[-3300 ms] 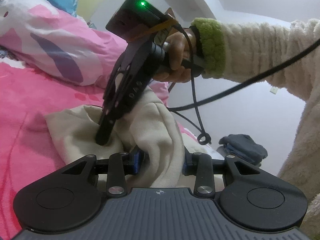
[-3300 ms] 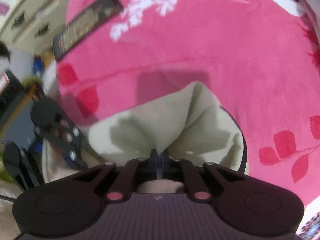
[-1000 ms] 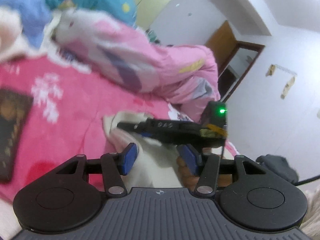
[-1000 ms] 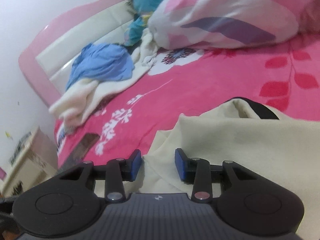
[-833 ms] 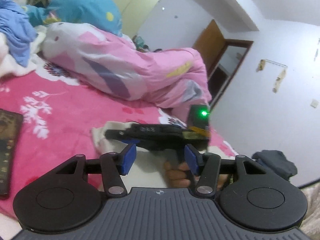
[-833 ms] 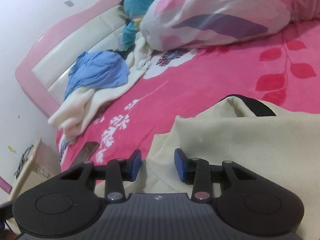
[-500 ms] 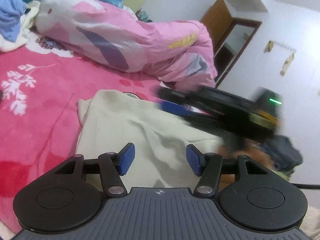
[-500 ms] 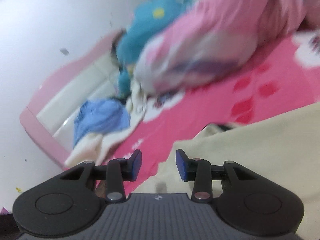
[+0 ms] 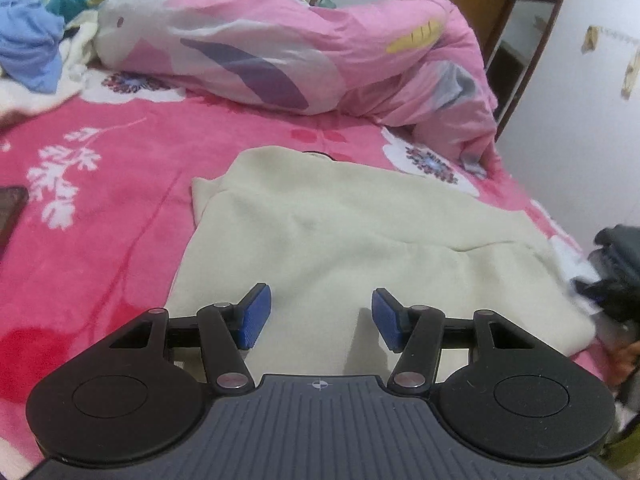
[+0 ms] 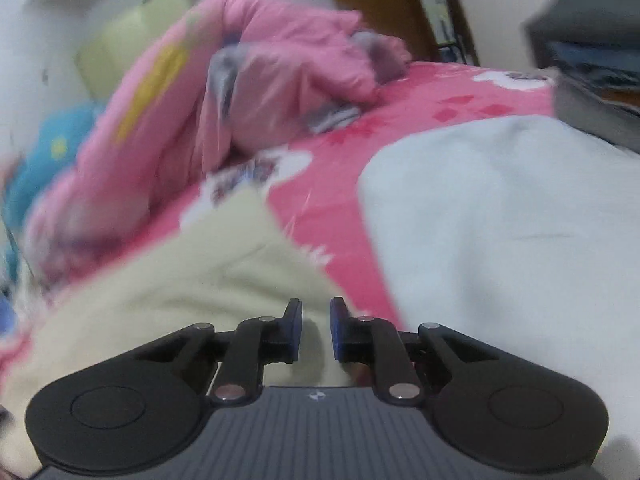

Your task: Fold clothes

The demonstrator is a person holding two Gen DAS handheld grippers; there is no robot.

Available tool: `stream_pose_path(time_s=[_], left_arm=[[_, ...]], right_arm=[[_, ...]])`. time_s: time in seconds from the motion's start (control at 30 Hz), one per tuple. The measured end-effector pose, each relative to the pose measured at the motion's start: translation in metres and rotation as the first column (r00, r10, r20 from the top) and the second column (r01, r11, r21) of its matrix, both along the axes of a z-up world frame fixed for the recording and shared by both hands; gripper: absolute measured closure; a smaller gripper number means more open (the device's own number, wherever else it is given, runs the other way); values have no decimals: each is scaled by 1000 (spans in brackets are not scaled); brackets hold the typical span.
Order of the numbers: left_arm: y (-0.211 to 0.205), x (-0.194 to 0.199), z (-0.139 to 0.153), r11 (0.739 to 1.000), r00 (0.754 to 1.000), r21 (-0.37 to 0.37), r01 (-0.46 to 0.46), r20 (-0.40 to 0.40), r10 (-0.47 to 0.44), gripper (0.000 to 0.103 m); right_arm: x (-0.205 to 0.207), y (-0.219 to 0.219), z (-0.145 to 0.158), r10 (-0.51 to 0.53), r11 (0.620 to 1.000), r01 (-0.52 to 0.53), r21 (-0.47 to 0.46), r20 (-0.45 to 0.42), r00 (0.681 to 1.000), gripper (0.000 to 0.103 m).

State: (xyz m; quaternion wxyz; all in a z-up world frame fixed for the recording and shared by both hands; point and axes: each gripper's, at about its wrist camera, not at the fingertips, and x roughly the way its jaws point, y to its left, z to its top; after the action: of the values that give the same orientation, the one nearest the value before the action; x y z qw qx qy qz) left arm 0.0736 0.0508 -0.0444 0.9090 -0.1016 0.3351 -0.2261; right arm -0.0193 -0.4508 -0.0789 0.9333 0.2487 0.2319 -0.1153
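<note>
While right view blurs, left shows cream garment (image 9: 360, 240) flat.

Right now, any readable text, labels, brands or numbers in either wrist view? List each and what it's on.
None readable in either view.
Left tongs: the body carries only a small crosshair mark, no letters.
Right tongs: the same kind of small mark, blurred, no letters.
Dark flat object at the left edge of the pink blanket: cut off by the frame, any print too small to read.
Cream garment: no visible tag or print.
</note>
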Motion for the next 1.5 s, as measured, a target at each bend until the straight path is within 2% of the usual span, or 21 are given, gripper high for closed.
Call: stream_pose_path(time_s=[0.13,0.27,0.33,0.4,0.53,0.57,0.67,0.7,0.77,0.83,0.9,0.93,1.03,1.1,1.13,1.2,1.23,1.3,1.4,1.47,1.5], left_arm=[[-6,-3,3,999,1000,34,-21,-1,21,47],[-10,-5,4,998,999,52,-40,-3,40,46],[-10,-5,3,997,999,52,-48,-5,48,46],[-10,-4,3,997,999,48,-53,-8,54,46],[-9,-4,1,998,999,39,-49,-6,49,46],[-9,-3,1,998,999,36,-48,-5,48,46],[-7,-4,-1,999,999,25,-45,3,45,46],[-6,-4,-2,999,999,20,-41,5,41,46],[-6,-4,-3,999,999,18,-32,8,32,46],[-5,-5,-2,1000,1000,18,-22,11,22,46],[-4,-5,-2,1000,1000,7,-20,9,20,46],[-3,-5,-3,1000,1000,2,-18,10,18,46],[-1,-6,-5,1000,1000,-7,-8,16,8,46],[-1,-6,-4,1000,1000,1,1,19,-1,46],[-1,-6,-4,1000,1000,0,3,18,-3,46],[1,-5,-5,1000,1000,-13,2,14,-2,46],[1,-5,-5,1000,1000,-18,1,14,-1,46],[2,-6,-5,1000,1000,-22,1,14,-1,46],[-1,-7,-5,1000,1000,-13,-6,14,6,46],[-3,-8,-3,1000,1000,0,-13,11,13,44],[-5,-8,-2,1000,1000,6,-15,9,15,42]], right_arm=[[-42,-26,13,-33,987,17,160,104,994,80],[-70,-31,-1,34,901,-69,429,90,995,63],[-78,-31,-16,59,809,-94,580,79,995,54],[-80,-26,-34,62,699,-88,709,63,996,54],[-67,-24,-61,64,521,-64,851,36,997,55],[-59,-25,-66,58,499,-42,865,15,998,56],[-40,-30,-67,26,511,-24,859,12,1000,62],[-37,-31,-58,26,559,-37,828,27,999,73],[-34,-27,-29,55,702,-90,707,72,996,77],[-34,-10,11,130,855,-171,490,118,985,78],[-35,7,30,185,933,-207,294,102,978,78],[-35,8,28,195,945,-208,252,78,978,78],[-43,-24,-22,137,907,-123,403,-6,991,78],[-59,-38,-32,86,871,-90,483,31,996,79],[-66,-38,-25,58,893,-64,446,27,998,78],[-81,-33,4,-16,964,12,266,12,1000,76],[-90,-33,16,-40,976,32,217,32,999,76],[-104,-30,40,-67,987,53,152,92,993,76],[-107,4,71,-9,999,18,-49,186,983,75],[-101,35,76,70,981,-30,-191,209,975,73],[-94,52,73,105,964,-52,-260,195,975,63]])
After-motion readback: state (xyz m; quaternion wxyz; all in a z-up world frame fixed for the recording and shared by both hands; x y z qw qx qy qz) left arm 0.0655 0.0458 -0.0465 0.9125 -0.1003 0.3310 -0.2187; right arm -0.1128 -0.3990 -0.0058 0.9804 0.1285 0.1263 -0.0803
